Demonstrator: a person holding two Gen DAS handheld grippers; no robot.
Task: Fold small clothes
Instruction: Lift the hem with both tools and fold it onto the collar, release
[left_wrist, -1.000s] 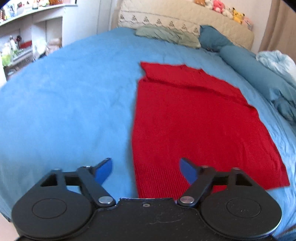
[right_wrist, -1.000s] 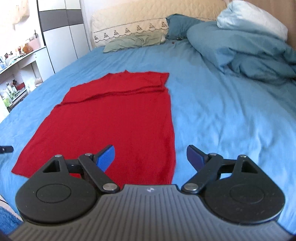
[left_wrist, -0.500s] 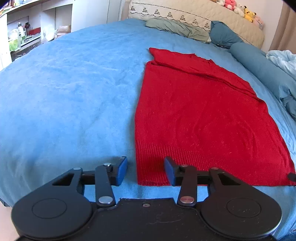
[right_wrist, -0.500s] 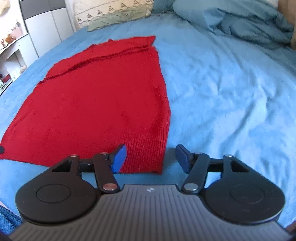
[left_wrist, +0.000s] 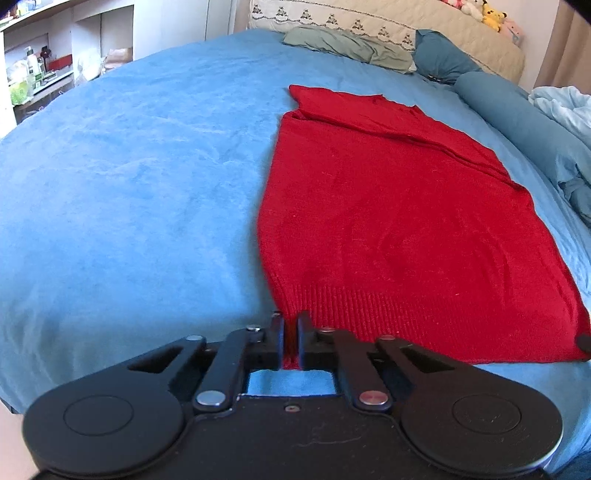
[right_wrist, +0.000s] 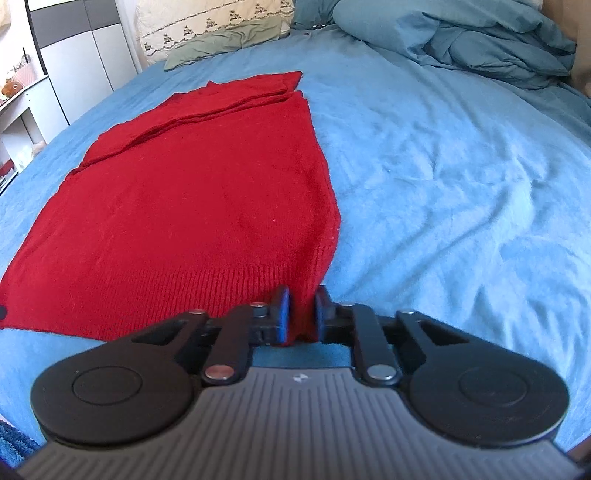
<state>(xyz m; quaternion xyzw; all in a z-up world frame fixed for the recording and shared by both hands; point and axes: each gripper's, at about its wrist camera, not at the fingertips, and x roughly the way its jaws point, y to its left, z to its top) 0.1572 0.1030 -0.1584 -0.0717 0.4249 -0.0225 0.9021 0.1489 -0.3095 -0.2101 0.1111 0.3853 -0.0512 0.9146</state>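
Note:
A red knitted sweater (left_wrist: 399, 221) lies flat on the blue bed, its ribbed hem toward me and its sleeves folded in at the far end. My left gripper (left_wrist: 290, 332) is shut on the hem's near left corner. In the right wrist view the same sweater (right_wrist: 192, 206) spreads to the left, and my right gripper (right_wrist: 301, 314) is shut on the hem's near right corner, with red cloth bunched between its fingers.
The blue bedsheet (left_wrist: 129, 184) surrounds the sweater. Pillows (left_wrist: 351, 44) and a beige headboard lie at the far end. A rumpled blue duvet (right_wrist: 480, 40) is at the far right. White shelves (left_wrist: 37, 70) stand left of the bed.
Both grippers moved down to the sweater's hem and closed, the left on the near left corner, the right on the near right corner. They were wide open a second ago.

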